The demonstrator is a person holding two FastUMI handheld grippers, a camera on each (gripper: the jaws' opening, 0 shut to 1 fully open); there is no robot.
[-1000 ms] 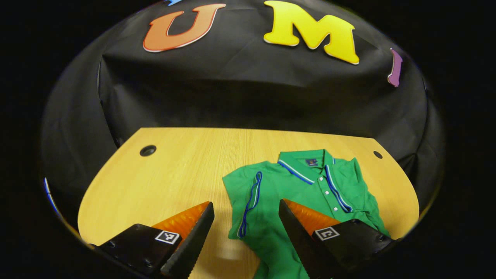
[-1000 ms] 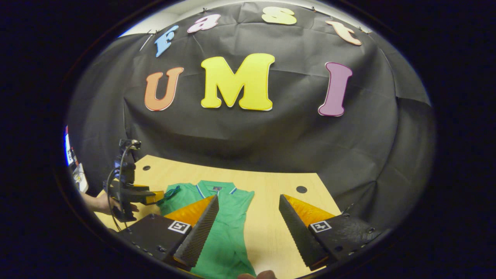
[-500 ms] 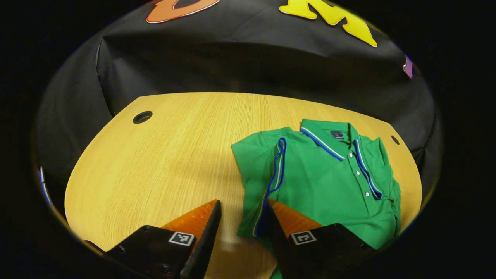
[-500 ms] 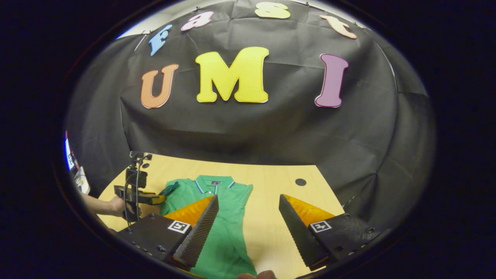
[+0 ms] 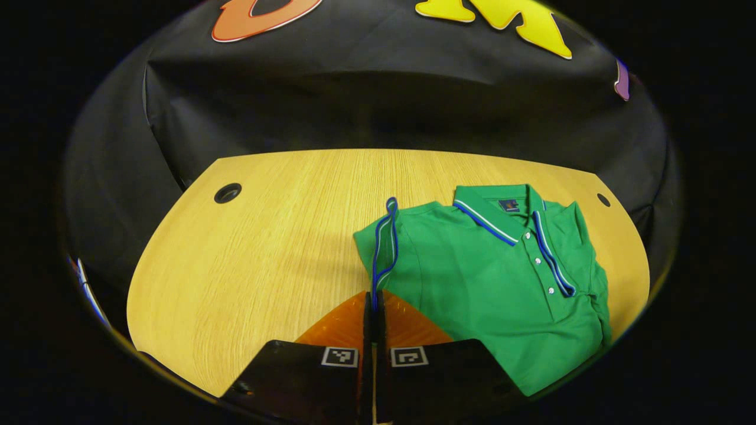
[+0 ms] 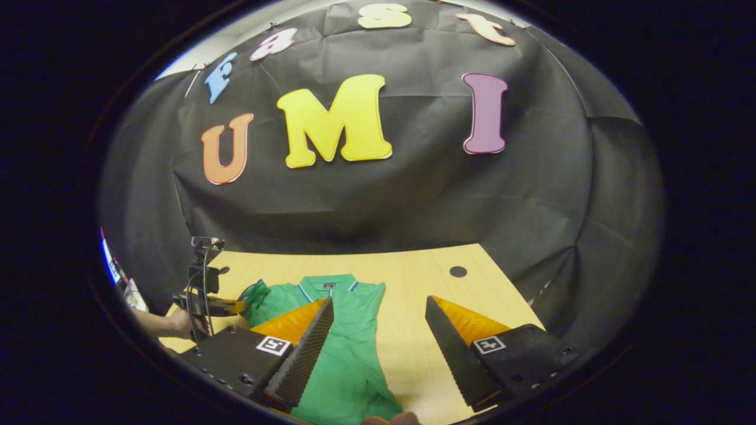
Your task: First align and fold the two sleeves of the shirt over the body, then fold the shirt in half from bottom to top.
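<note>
Left gripper (image 5: 373, 301): jaws closed together, pinching the blue-trimmed cuff of the left sleeve (image 5: 384, 248), which rises from the fingertips toward 12 o'clock in the left gripper view. Both fingers appear to press the cuff edge; grip looks thin, right at the hem. Half a second ago the jaws were still partly apart, straddling the cuff; a second ago they were wide open. So the grasp has just closed, meaning the sleeve realignment or fold is now under way rather than merely approached.

The sleeve also differs: earlier it lay flat, folded onto the shirt body; now its trimmed edge stands up along the shirt's left side, pulled slightly outward.

Right gripper (image 6: 378, 336): jaws wide open, holding nothing, hovering above the table; barely changed across frames, just a slight drift of view.

Green polo shirt (image 5: 502, 277) lies face up on the wooden table (image 5: 266, 236), collar toward 12 o'clock, sitting at about 3 o'clock of the left fingertips. In the right gripper view the shirt (image 6: 348, 354) is at 9 to 7 o'clock of the open jaws, with the left gripper and the hand (image 6: 177, 321) holding it at 9 o'clock. Shirt's right side looks rumpled at the edge, exact sleeve state unclear. Bottom-to-top fold not yet done.
</note>
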